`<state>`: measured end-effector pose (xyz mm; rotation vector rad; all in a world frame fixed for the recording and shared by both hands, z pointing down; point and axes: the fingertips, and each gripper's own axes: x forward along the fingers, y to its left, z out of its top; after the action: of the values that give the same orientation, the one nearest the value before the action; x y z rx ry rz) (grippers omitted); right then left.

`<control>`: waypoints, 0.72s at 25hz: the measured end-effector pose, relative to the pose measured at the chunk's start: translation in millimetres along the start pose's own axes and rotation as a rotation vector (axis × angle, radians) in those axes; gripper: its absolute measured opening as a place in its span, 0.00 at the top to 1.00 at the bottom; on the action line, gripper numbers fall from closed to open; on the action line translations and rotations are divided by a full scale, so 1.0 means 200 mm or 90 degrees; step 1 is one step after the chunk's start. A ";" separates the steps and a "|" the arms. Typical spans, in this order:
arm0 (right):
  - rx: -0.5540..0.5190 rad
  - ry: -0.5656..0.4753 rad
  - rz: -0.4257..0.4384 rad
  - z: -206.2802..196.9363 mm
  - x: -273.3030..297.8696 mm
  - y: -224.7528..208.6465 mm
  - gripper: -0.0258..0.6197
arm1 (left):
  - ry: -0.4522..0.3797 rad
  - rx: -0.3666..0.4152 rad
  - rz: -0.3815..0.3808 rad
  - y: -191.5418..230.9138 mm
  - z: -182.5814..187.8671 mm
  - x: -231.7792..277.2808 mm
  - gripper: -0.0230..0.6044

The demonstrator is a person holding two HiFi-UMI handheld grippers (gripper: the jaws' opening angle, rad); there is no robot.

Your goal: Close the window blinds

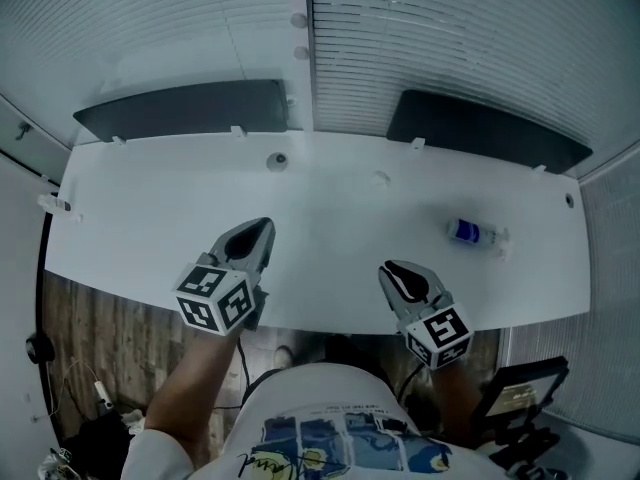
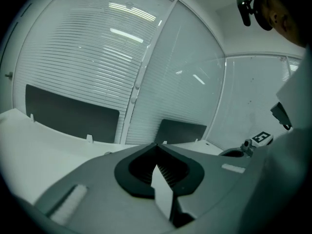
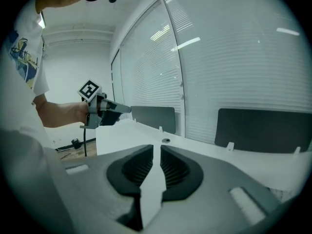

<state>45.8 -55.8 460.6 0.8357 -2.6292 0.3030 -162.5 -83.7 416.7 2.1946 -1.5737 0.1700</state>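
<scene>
Slatted window blinds (image 1: 150,28) hang lowered behind the glass on both sides of a white frame post, seen also in the left gripper view as blinds (image 2: 83,57) and in the right gripper view as blinds (image 3: 234,57). Two small round knobs (image 1: 299,36) sit on the post. My left gripper (image 1: 262,226) hovers over the white desk (image 1: 150,218) near its front edge, jaws shut and empty (image 2: 157,144). My right gripper (image 1: 388,268) is at the front edge to the right, jaws together with nothing between them (image 3: 157,146). Both point toward the window, well short of it.
Two dark panels (image 1: 185,108) (image 1: 480,128) stand at the desk's back edge below the blinds. A small blue-and-clear bottle (image 1: 475,233) lies at the right of the desk. A round cable hole (image 1: 278,160) is near the post. Wooden floor and cables (image 1: 90,368) lie at the lower left.
</scene>
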 end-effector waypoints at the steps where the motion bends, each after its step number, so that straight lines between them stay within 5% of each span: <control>1: -0.001 -0.003 -0.007 -0.02 0.00 0.02 0.91 | 0.000 0.009 -0.004 0.00 -0.03 -0.04 0.96; 18: -0.048 -0.003 -0.089 0.00 -0.06 0.78 0.91 | 0.015 0.069 -0.076 0.09 -0.30 -0.81 0.96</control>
<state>-37.3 75.0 441.5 0.9890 -2.5540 0.1633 -226.3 76.9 419.3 2.3534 -1.4464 0.2492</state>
